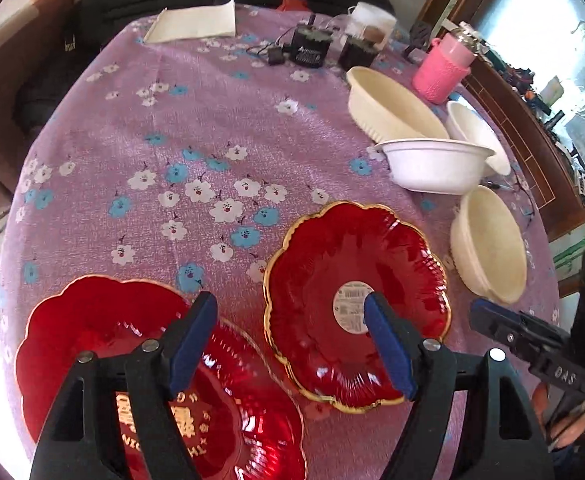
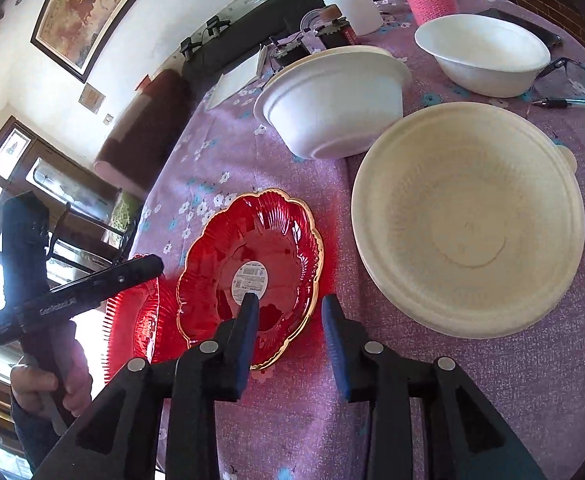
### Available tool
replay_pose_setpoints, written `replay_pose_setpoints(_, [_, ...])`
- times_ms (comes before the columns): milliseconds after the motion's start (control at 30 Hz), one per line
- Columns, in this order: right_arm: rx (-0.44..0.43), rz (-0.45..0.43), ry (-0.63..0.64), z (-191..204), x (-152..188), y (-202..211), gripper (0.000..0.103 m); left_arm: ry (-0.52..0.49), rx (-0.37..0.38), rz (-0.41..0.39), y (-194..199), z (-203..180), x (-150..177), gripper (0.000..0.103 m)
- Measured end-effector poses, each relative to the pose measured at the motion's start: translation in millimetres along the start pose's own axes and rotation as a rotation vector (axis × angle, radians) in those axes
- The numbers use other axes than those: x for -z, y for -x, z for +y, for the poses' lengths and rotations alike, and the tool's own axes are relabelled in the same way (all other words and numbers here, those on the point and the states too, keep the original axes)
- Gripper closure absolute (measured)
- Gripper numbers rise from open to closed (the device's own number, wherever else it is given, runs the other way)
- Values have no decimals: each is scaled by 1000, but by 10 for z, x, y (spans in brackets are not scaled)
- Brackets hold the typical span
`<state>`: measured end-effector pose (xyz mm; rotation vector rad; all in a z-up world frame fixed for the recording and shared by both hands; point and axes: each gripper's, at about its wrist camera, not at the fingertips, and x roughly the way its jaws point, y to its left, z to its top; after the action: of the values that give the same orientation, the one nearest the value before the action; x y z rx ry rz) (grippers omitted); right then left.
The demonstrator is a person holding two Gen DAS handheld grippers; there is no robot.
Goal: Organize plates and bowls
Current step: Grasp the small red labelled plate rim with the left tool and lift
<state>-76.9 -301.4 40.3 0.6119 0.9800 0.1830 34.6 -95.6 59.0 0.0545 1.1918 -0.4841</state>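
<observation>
Red scalloped glass plates lie on a purple flowered tablecloth (image 1: 212, 120). One gold-rimmed plate with a round sticker (image 1: 356, 304) lies alone; it also shows in the right wrist view (image 2: 252, 276). Two more red plates (image 1: 104, 344) lie overlapped at the near left. My left gripper (image 1: 292, 320) is open and empty, its fingers over the gap between the plates. My right gripper (image 2: 290, 320) is open and empty, straddling the sticker plate's right rim. Cream bowls (image 2: 468, 224) and white bowls (image 2: 332, 100) stand to the right.
A pink knitted bottle (image 1: 442, 68), a white jar (image 2: 352, 4), black boxes with cables (image 1: 312, 46) and folded paper (image 1: 192, 22) sit at the far edge. Glasses and a pen (image 2: 568, 96) lie beside a far white bowl (image 2: 484, 54). A dark sofa stands behind the table.
</observation>
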Motion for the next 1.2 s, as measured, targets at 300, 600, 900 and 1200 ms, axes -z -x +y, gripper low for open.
replay_pose_setpoints(300, [22,29,-14,-36,55,-149,68,-29,-52,28,-279,16,-187,68])
replay_pose_setpoints(600, [26,52,-21,-49,93,-274,68,-93,-111,56,-444,-44,-146,92])
replay_pose_setpoints(900, [43,33,1,26,121,-295,88,-110,-127,9,-311,-117,-77,92])
replay_pose_setpoints(1200, [25,3,10,73,112,-111,88,-124,-125,-30,-98,-167,-63,92])
